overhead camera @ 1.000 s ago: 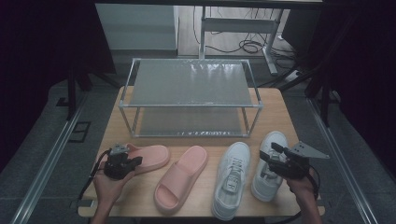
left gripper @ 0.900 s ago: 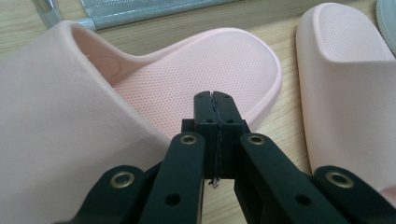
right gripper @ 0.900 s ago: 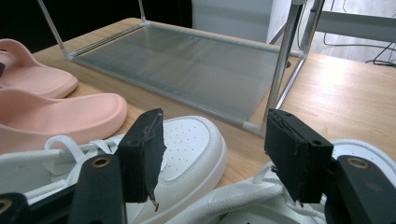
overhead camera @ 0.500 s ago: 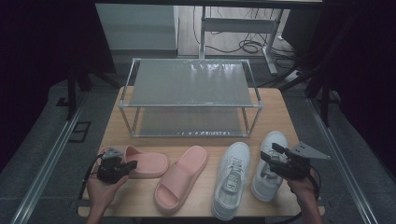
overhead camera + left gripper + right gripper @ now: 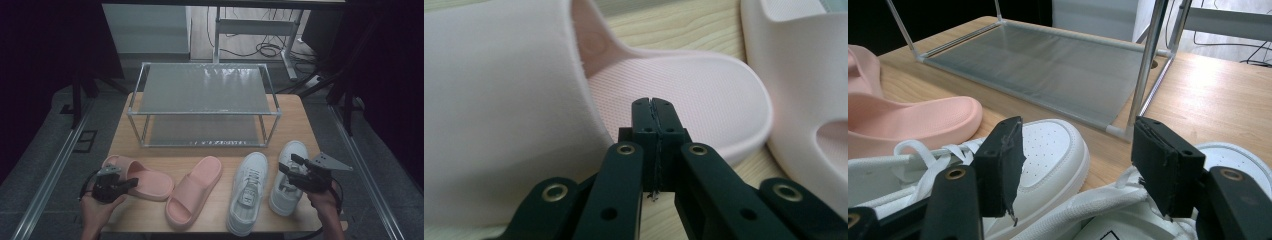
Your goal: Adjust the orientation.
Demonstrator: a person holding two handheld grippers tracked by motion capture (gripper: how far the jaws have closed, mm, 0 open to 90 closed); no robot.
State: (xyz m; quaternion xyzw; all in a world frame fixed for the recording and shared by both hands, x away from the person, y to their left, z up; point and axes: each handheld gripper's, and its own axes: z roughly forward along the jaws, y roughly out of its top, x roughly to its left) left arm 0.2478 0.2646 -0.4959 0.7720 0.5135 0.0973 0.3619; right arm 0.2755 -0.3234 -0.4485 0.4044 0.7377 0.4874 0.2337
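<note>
Biggest thing past both hands is the two-tier shoe rack [image 5: 204,107], sitting empty on the surface [image 5: 295,120]. In front of it, four shoes in a row. What changed: the left hand-held gripper [image 5: 131,183] slid sideways, out toward the person's left, and the left pink slipper [image 5: 142,175] seems to have shifted that way with it, so there's now a wider gap to the other pink slipper [image 5: 195,192]. Its jaws are pressed fully together with nothing between them, tips just over the slipper's footbed. The right hand-held gripper [image 5: 287,168] hasn't budged, jaws spread wide above the right white sneaker [image 5: 286,187], beside the left white sneaker [image 5: 247,192]. My guess: nothing's grabbed yet, racking hasn't begun.
</note>
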